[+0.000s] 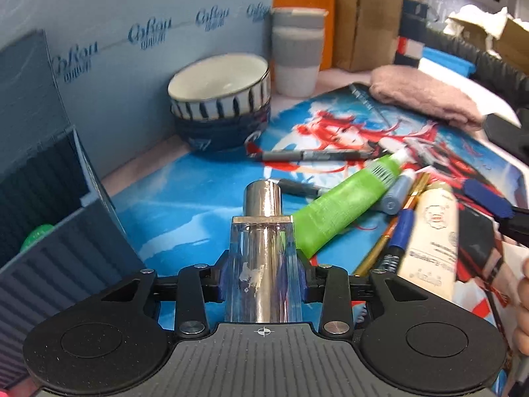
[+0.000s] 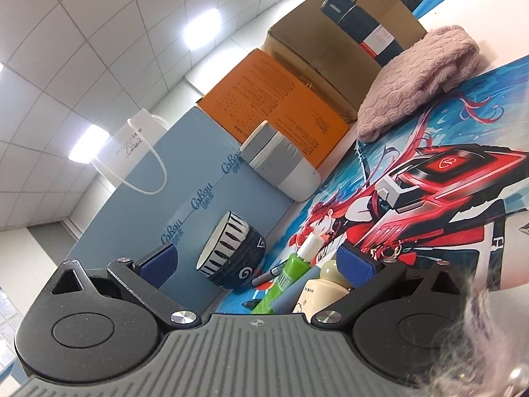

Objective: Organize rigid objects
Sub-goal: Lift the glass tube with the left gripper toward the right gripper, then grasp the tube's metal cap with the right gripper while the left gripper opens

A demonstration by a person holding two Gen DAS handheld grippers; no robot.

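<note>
Left claw [image 1: 263, 284] pinching clear bottle [image 1: 263, 264] with silver cap, held lengthwise between jaws, cap pointing ahead. Grey slatted organizer [image 1: 59, 258] left of it, compartment open; bowls [image 1: 220, 106] ahead. Risk: smooth glassy body could slip or twist in pads during swing leftward; cap may clip organizer wall. Right of claw: green tube [image 1: 344, 205], pens, cream bottle [image 1: 433, 238] still loose on mat.

Right claw [image 2: 261, 264] spread wide, nothing between pads, hovering over same pile. Only left view shows organizer and held bottle; only right view shows white bag [image 2: 132, 145].
</note>
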